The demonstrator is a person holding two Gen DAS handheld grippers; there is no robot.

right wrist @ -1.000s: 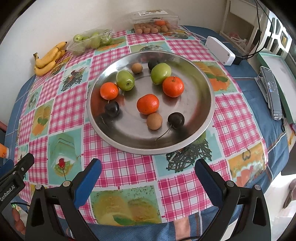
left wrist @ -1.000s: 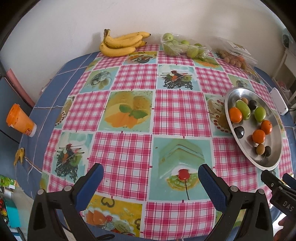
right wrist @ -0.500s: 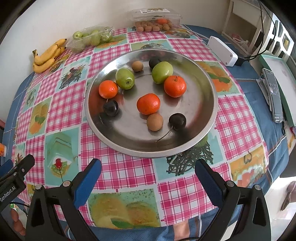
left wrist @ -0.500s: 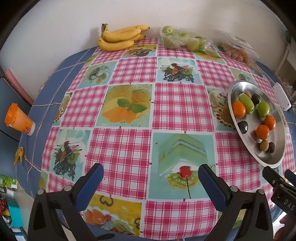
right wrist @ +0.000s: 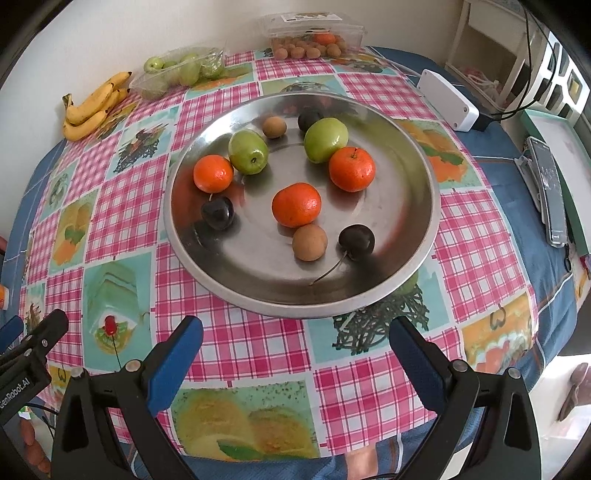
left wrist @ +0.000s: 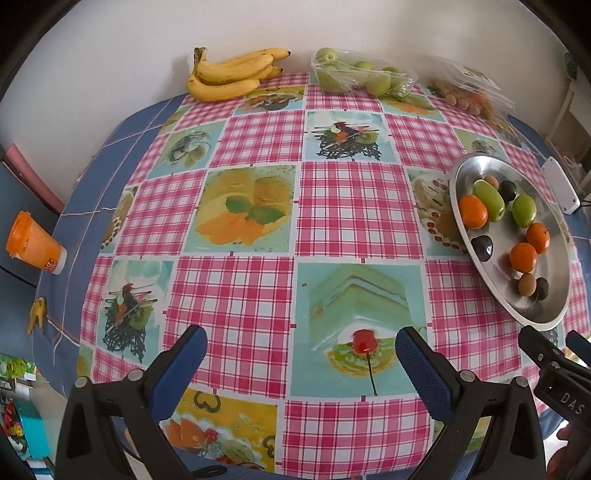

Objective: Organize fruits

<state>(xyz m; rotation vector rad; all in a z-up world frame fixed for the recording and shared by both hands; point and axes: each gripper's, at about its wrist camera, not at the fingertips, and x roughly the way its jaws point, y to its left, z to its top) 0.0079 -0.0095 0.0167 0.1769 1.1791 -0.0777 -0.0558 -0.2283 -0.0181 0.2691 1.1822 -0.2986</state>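
A round steel plate (right wrist: 399, 273) sits on the checked tablecloth and holds three oranges, two green fruits, dark cherries and small brown fruits. An orange (right wrist: 296, 204) lies near its middle. The plate also shows at the right of the left wrist view (left wrist: 550, 310). My right gripper (right wrist: 295, 354) is open and empty, just short of the plate's near rim. My left gripper (left wrist: 301, 363) is open and empty over the cloth, left of the plate. A bunch of bananas (left wrist: 229, 75) lies at the far edge.
A clear bag of green fruits (left wrist: 360, 75) and a clear box of small brown fruits (right wrist: 314, 35) stand along the back wall. A white box (right wrist: 448, 99) and a phone (right wrist: 550, 192) lie right of the plate. An orange cup (left wrist: 33, 247) stands off the left edge.
Both grippers have drawn back slightly toward the table's near edge, so the table looks a little farther away. The fruits and plate have not moved.
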